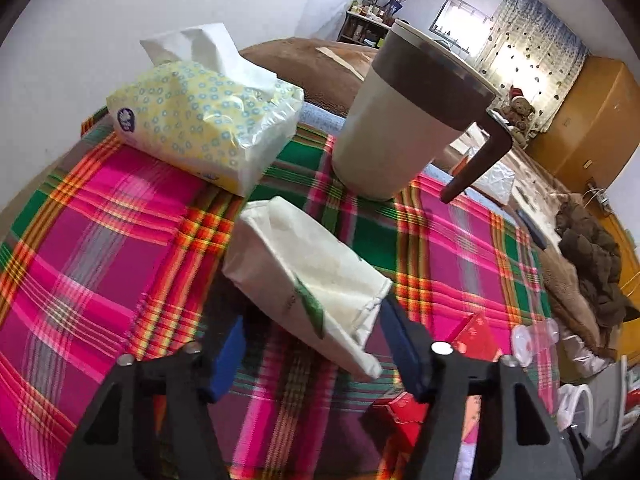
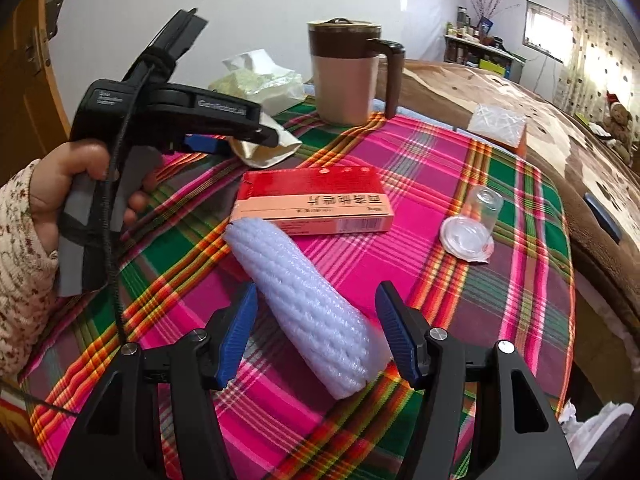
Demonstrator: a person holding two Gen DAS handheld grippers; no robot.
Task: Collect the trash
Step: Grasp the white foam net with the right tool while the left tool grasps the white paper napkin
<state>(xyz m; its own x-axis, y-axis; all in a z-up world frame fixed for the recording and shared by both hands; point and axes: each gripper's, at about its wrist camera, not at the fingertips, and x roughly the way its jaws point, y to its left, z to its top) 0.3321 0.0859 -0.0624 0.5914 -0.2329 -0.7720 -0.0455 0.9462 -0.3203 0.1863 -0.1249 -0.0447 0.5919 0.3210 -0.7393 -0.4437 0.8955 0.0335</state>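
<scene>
The white foam sleeve [image 2: 308,312] lies on the plaid cloth [image 2: 460,168] near the desk's near edge, its long axis diagonal, the near end between the half-open pads of the right tool [image 2: 316,336], not gripped. The left tool [image 1: 312,344] stands half open around a crumpled white paper bag [image 1: 308,276]; contact is unclear. The red box [image 2: 312,200] has upside-down print, unreadable.

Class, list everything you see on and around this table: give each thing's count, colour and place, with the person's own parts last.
tablecloth: one, pink-green plaid, covering table
mug: one, beige and brown, far side
tissue pack: one, yellow-patterned, left of mug
paper bag: one, white, between left gripper's fingers
foam sleeve: one, white, between right gripper's fingers
box: one, red, table centre
clear cup: one, lying beside box
left gripper: black, blue pads
right gripper: same
hand: one, holding left gripper
</scene>
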